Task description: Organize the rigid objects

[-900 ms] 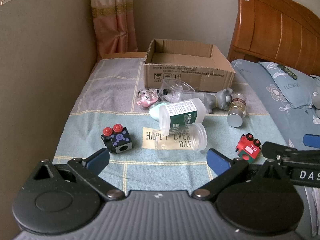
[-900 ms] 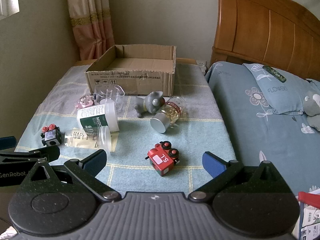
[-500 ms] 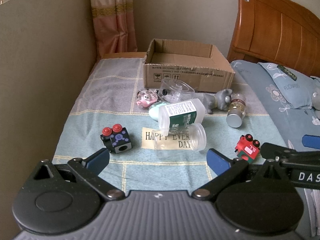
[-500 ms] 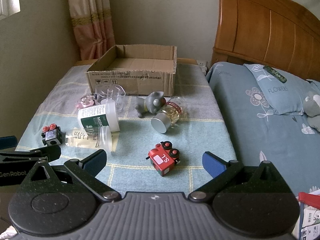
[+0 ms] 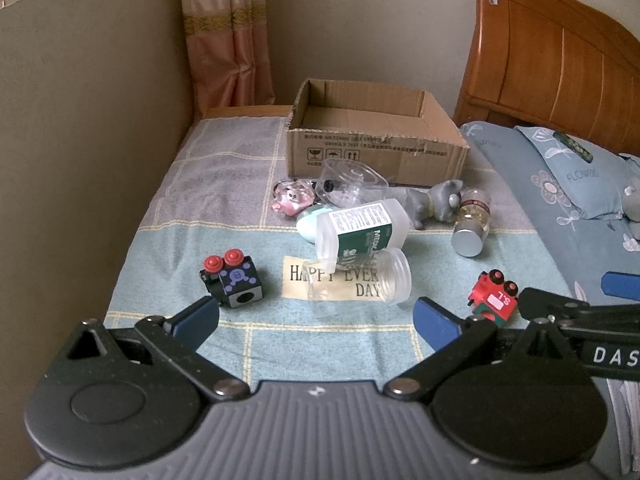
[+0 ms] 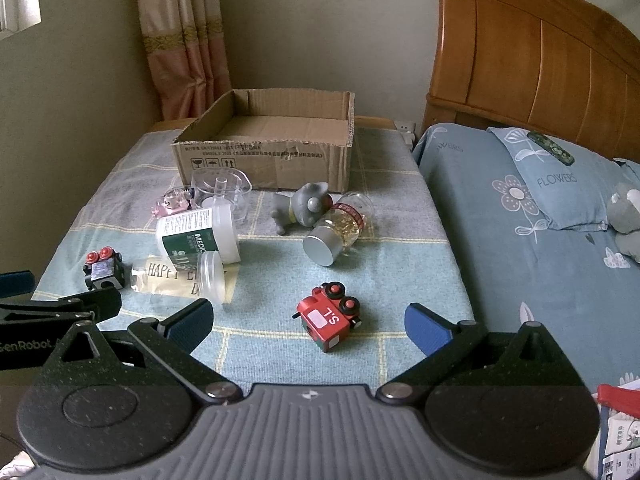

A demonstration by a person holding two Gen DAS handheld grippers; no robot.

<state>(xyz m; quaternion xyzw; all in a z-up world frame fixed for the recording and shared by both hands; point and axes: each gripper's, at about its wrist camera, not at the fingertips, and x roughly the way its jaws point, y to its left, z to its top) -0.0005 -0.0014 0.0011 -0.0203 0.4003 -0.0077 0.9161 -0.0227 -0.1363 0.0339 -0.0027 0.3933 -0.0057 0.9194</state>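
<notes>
An open cardboard box (image 5: 376, 148) (image 6: 264, 160) stands at the far end of the checked cloth. In front of it lie a pink toy (image 5: 291, 197), a clear lid (image 5: 348, 182), a green-labelled white bottle (image 5: 362, 226) (image 6: 198, 236), a clear jar (image 5: 360, 280) (image 6: 180, 276), a grey cat figure (image 5: 436, 202) (image 6: 304, 206) and a silver-capped jar (image 5: 472, 222) (image 6: 336, 232). A black toy block with red knobs (image 5: 232, 278) (image 6: 102, 268) lies left, a red toy train (image 6: 330, 316) (image 5: 494, 298) right. My left gripper (image 5: 316, 322) hangs open before the clear jar. My right gripper (image 6: 308, 322) hangs open around the train's near side.
A beige wall (image 5: 80, 160) borders the cloth on the left, with a curtain (image 5: 228, 40) behind. To the right is a bed with a blue floral pillow (image 6: 552, 184) and a wooden headboard (image 6: 540, 60). Papers (image 6: 620, 432) lie at the lower right.
Both grippers have crept slightly forward toward the objects; the toys and jars lie as before, and both grippers stay open.
</notes>
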